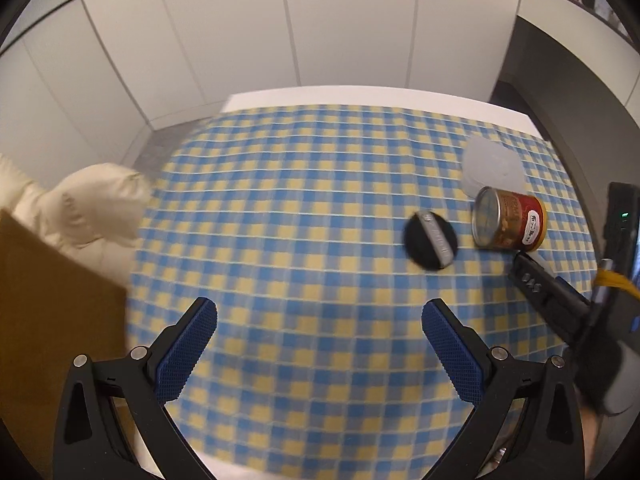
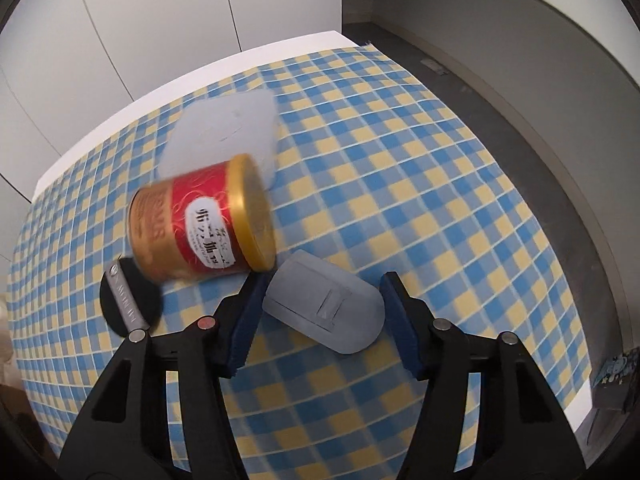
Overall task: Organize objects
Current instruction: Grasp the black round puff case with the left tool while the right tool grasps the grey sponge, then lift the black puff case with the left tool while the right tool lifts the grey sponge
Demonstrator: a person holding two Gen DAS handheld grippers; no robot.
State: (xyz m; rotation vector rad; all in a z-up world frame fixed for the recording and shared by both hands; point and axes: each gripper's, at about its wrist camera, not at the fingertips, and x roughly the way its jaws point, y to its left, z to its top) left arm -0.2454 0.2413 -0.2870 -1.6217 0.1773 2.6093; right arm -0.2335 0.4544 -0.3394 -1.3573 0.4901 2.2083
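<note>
**Right claw brackets grey object; grip not confirmed**

The bench [image 1: 360, 98], under a blue-and-yellow checked cloth [image 1: 304, 208], carries every item toward its right edge. A translucent lid [image 2: 224, 128] lies flat nearest the far edge. A red and gold tin [image 2: 200, 220] lies on its side against that lid, free to roll. A grey rounded object [image 2: 324, 306] lies just beside the tin's gold lid end, and a black disc with a grey bar [image 2: 130, 304] sits on the tin's other side.

The right claw [image 2: 320, 314] is part-open, its pads straddling the grey object; the left pad looks to be touching, the right shows a gap, so no grip yet. The left claw [image 1: 320, 340] is wide open and empty over bare cloth.

Risks, in my judgement: closing off-centre could squirt the smooth rounded object sideways; the left pad, close to the tin, could nudge it rolling toward the disc.
</note>
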